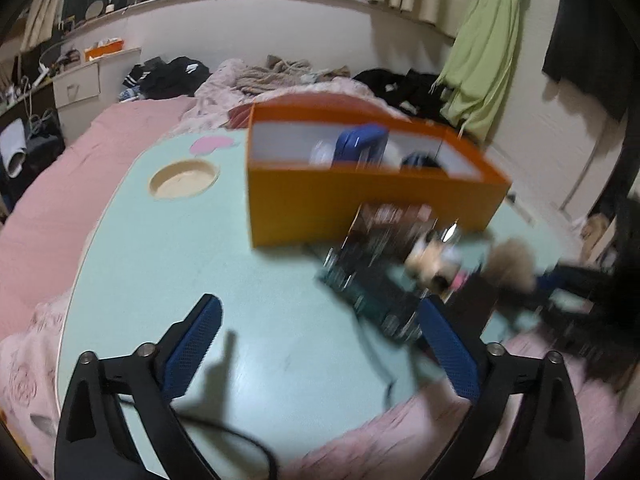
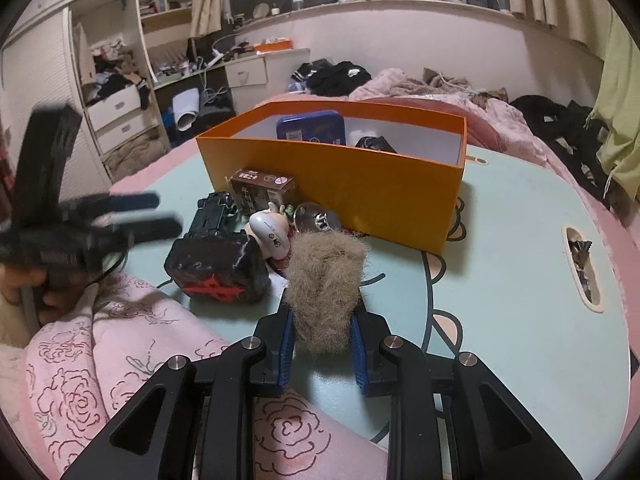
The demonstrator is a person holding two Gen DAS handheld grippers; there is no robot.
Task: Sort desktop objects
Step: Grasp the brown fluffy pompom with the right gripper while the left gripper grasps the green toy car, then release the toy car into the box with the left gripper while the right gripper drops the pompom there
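Right gripper [image 2: 323, 334] clamps a tan fur ball [image 2: 326, 288] above the table's [image 2: 500, 248] near edge; left gripper [image 1: 320, 344] hangs spread and empty beside the clutter. My read: the carry step, with a lift next over the orange box's [image 2: 360, 196] front wall, then release inside.

We count one orange box [image 2: 360, 192] on one pale green table [image 2: 500, 264]. Inside the box we see two things: one blue tin [image 2: 311, 127] and one black object [image 2: 374, 145]. On the table near the box we count six loose things: one brown carton [image 2: 264, 189], one black toy vehicle [image 2: 212, 214], one black block with red marks [image 2: 218, 266], one white figurine [image 2: 272, 234], one silver disc [image 2: 318, 222], and one tan fur ball [image 2: 326, 284]. We count two grippers, the left gripper [image 2: 154, 216] and the right gripper [image 2: 323, 322].
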